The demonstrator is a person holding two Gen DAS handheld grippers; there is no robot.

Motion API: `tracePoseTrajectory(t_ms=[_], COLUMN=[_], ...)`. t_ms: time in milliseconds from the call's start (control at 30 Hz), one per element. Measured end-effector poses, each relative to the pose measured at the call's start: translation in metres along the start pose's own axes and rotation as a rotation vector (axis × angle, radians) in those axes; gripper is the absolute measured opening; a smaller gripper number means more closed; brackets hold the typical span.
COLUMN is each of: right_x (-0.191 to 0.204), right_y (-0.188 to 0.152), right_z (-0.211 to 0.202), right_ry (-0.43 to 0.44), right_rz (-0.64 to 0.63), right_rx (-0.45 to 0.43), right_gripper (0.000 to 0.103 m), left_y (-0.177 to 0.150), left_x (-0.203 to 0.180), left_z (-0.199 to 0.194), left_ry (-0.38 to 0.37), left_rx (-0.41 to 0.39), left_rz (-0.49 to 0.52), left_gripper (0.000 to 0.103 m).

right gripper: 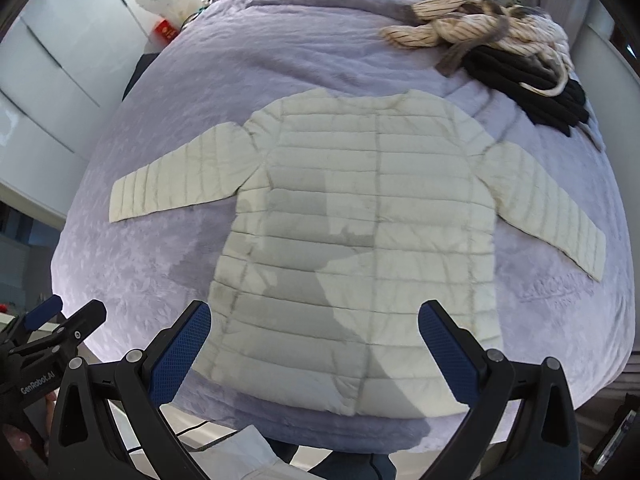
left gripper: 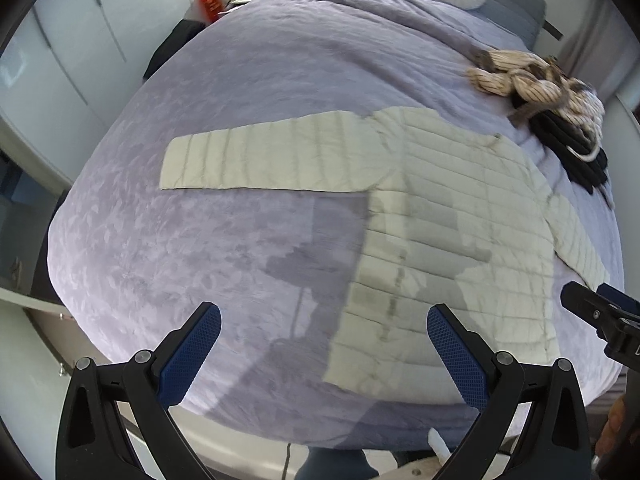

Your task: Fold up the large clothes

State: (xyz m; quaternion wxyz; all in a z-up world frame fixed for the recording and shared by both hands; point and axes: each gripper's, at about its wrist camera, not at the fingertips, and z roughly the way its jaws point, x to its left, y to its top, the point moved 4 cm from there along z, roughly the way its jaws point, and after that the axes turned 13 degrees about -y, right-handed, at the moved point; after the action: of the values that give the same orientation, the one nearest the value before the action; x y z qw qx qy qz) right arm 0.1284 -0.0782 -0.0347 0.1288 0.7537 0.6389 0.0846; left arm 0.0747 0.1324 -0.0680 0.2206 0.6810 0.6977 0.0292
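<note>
bright daylight, hard shadows, slight motion blur, fisheye-warped edges.

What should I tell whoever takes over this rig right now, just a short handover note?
Left gripper: open, empty, above the near edge of the bed.
Right gripper: open, empty, over the jacket's hem.
Jacket: cream, quilted, lying flat on the bed, both sleeves spread out.
Pile of other clothes at the far right of the bed.
Done: jacket laid out.
Left: every fold, not yet started.

Both the left gripper and right gripper hover side by side, fingers spread wide, empty.
</note>
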Motion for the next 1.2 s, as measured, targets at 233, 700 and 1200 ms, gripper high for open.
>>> tracePoseTrajectory(t_ms=[233,700,1200], right_x=[0.053,0.148,0.183], right_y=[0.023,0.089,0.149], right_z=[0.036,0.144,0.267], right_ry=[0.001,0.057,0.208], right_rz=[-0.03,-0.121,-0.061], right_rx=[0.06,0.048,0.056], right_gripper=[0.103,0.103,0.019], left_y=[0.028,0.096,0.12], left_x=[0.079,0.209,0.25], left_z=[0.045,0.16,0.242], left_ry=[-0.078,-0.298,-0.342], left_rx=[0.004,-0.181,-0.254], left_rz=[-0.136,-0.455,-0.572], left_gripper=[0.103,0.103,0.103])
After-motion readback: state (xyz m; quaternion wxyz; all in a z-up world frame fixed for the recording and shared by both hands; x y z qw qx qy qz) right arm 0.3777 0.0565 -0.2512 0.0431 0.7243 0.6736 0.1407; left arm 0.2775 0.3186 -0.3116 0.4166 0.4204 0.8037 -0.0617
